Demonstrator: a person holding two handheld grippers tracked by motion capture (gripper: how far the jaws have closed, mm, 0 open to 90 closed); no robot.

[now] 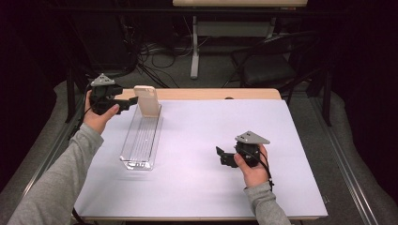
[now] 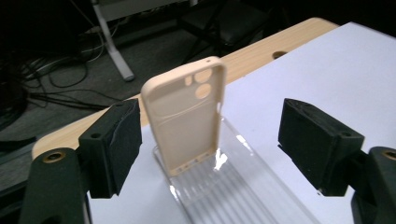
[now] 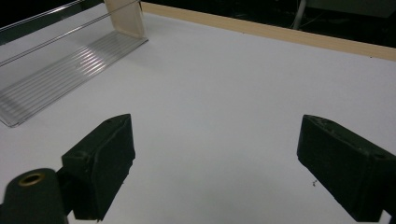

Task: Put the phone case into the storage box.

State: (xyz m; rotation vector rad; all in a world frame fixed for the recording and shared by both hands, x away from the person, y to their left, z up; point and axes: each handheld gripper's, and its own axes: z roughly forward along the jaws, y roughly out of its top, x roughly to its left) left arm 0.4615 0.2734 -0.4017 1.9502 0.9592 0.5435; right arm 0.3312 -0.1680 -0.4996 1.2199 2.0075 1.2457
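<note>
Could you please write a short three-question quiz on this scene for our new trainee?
1. True or false: the left gripper is clamped on the phone case.
2. Where does the phone case stand? A. flat on the white mat; B. upright at the far end of the clear tray; C. between the right gripper's jaws.
3. What is between the jaws of the right gripper?

Key: 1. False, the jaws stand apart from it. 2. B. 3. Nothing but the bare white mat.
</note>
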